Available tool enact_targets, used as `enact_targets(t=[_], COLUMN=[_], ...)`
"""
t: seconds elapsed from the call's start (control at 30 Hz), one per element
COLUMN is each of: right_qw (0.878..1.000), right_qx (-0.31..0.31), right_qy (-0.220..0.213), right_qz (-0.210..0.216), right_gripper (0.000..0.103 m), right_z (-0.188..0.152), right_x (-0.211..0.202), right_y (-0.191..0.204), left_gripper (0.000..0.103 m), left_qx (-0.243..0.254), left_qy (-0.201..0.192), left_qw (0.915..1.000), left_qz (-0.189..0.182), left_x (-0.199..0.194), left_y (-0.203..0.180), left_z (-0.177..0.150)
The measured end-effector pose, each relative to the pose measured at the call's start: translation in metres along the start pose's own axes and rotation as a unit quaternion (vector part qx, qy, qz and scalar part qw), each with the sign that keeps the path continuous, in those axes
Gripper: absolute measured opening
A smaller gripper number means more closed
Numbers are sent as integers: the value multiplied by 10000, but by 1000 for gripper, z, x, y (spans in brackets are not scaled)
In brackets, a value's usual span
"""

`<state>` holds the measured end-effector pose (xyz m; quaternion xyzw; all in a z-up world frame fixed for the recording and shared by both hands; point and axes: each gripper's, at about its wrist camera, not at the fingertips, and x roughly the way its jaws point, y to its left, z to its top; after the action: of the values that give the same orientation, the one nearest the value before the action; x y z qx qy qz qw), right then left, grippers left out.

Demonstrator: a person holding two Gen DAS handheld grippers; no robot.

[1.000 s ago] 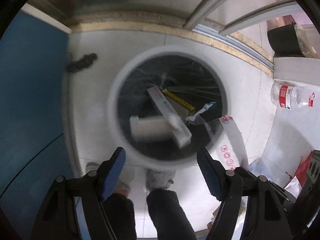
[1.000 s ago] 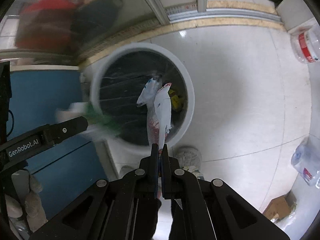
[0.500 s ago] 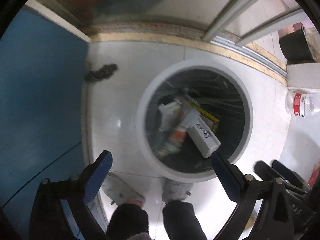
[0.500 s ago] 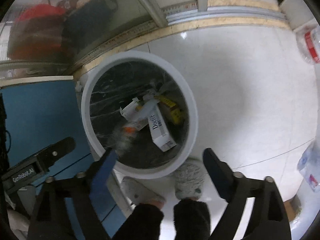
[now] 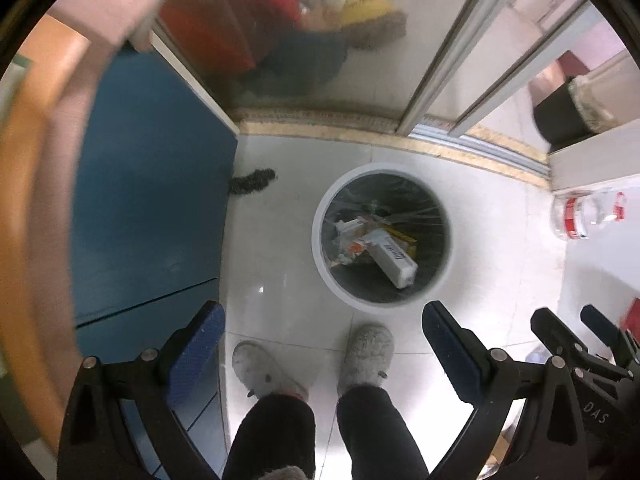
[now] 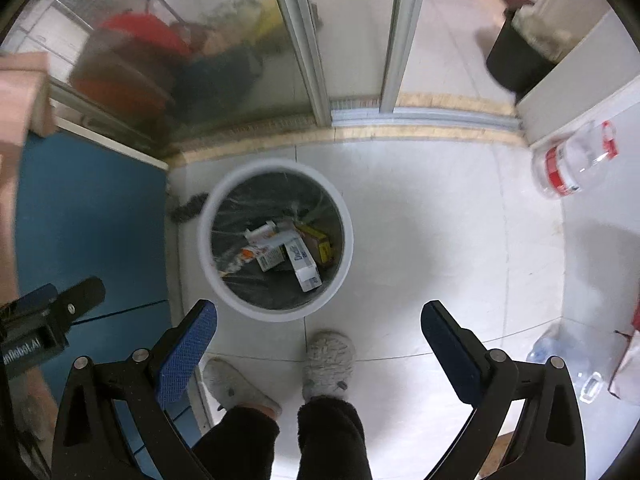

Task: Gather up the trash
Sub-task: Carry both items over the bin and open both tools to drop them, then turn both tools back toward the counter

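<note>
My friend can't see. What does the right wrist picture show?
A round white bin on a pale tiled floor holds boxes and wrappers. The open, empty right gripper hangs above it, over two fuzzy slippers.

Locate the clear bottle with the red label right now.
In both wrist views the clear bottle lies on its side at the right edge, by the white wall base, right of the trash bin.

A pale tiled floor (image 5: pixel 280 248) carries a round white bin (image 5: pixel 382 300). Left of the bin lies a dark fuzzy scrap (image 5: pixel 252 181); right of it, a clear bottle (image 5: pixel 588 216); just below it stand two grey slippers (image 5: pixel 370 354).
</note>
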<state>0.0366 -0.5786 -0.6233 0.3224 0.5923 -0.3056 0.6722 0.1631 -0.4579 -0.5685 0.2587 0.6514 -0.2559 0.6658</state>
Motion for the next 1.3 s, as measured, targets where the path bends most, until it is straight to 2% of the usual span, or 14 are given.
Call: enact_targets(t=[0.23,0.47,0.67,0.8,0.9,1.03,1.13,1.2,1.3], right_qw=[9987,9963,9934,9925,9924,9915,9893,9855,9766], right_qx=[-72,-78,-41,17,23,-202,-658,-1074,-1669], right_qy=[-504,-852,-1144,-1206,-1163,-1106,-1005,-875,-669], right_qz=[-25,21,81,181,407,653,833,981,1183], right_gripper=[103,103,103,103,103,103,103,103,103], right_z=[-14,-42,-63,-71,-71,-65,-60,-59,-64], right_x=[-139,-265,-343,-370,-385,-398,-405,-405,-396], right_y=[4,0,1,10,28,72,130,182,257], left_gripper=[101,101,101,101,101,101,101,101,101], left_qx=[165,317,198,103,-85,-486,-947,-1259,-1909], left_qy=[-362,-720,-1047,-1260,-1354,-1759,-1979,-2012,-1784], left_qw=[9990,9966,9932,9904,9890,9829,9756,9705,9616], left_qz=[-179,-232,-468,-552,-585,-239,86,418,844], left_x=[-116,-211,-275,-304,-324,-357,-372,-376,-366], left_y=[-8,-16,-3,15,38,91,153,198,281], left_z=[-24,-49,-67,-73,-73,-75,-85,-98,-136])
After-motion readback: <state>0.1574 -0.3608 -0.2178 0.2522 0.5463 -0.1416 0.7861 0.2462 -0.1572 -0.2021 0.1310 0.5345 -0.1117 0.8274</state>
